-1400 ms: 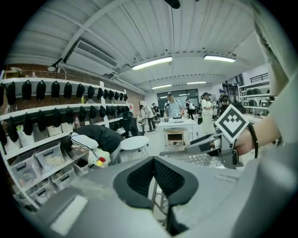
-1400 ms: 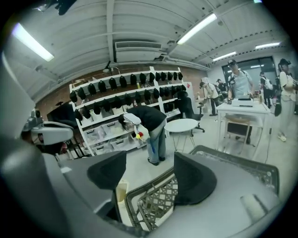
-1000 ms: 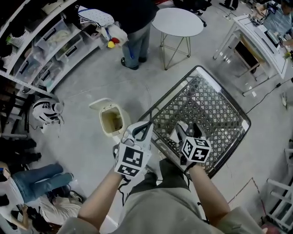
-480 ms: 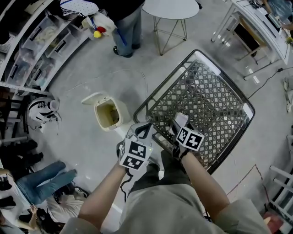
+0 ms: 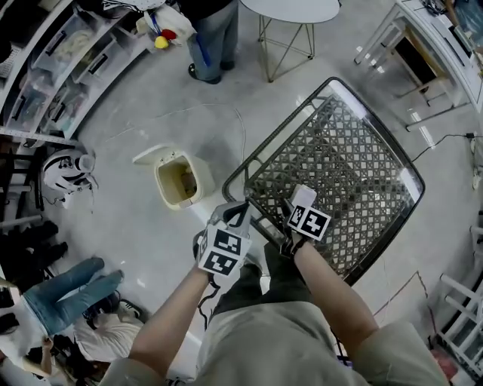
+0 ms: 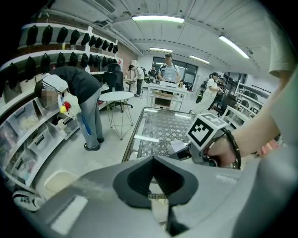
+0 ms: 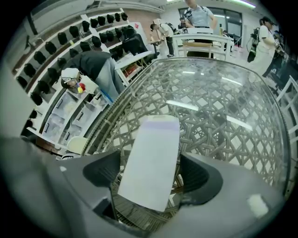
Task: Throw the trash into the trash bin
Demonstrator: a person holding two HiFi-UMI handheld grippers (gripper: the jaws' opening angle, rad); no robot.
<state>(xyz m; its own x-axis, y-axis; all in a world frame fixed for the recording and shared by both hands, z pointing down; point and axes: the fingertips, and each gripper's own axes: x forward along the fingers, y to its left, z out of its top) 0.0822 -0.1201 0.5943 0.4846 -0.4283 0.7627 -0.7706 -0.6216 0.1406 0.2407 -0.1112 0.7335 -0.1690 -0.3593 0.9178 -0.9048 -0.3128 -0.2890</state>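
Observation:
My right gripper [image 5: 298,209] holds a flat white carton [image 5: 303,197] over the near corner of a wire basket [image 5: 377,143]. In the right gripper view the carton [image 7: 151,162] fills the gap between the wide-set jaws of the right gripper [image 7: 151,173], with the basket mesh [image 7: 223,107] behind it. My left gripper [image 5: 231,216] hangs just left of the basket's rim. Its jaws meet in the left gripper view, and nothing shows between them on the left gripper [image 6: 152,161]. The cream trash bin [image 5: 179,179] stands on the floor with its lid up, left of both grippers. It also shows low in both gripper views [image 6: 58,182] [image 7: 77,144].
A person [image 5: 211,30] bends at the storage shelves [image 5: 53,68] beyond the bin. A round white table [image 5: 290,9] stands behind the basket, desks [image 5: 430,45] at the far right. A white helmet [image 5: 68,172] and someone's legs in jeans [image 5: 68,298] lie left on the floor.
Both grippers have sunk and drawn in toward my body. The carton has stayed in the right gripper. The bin and the basket have not moved on the floor.

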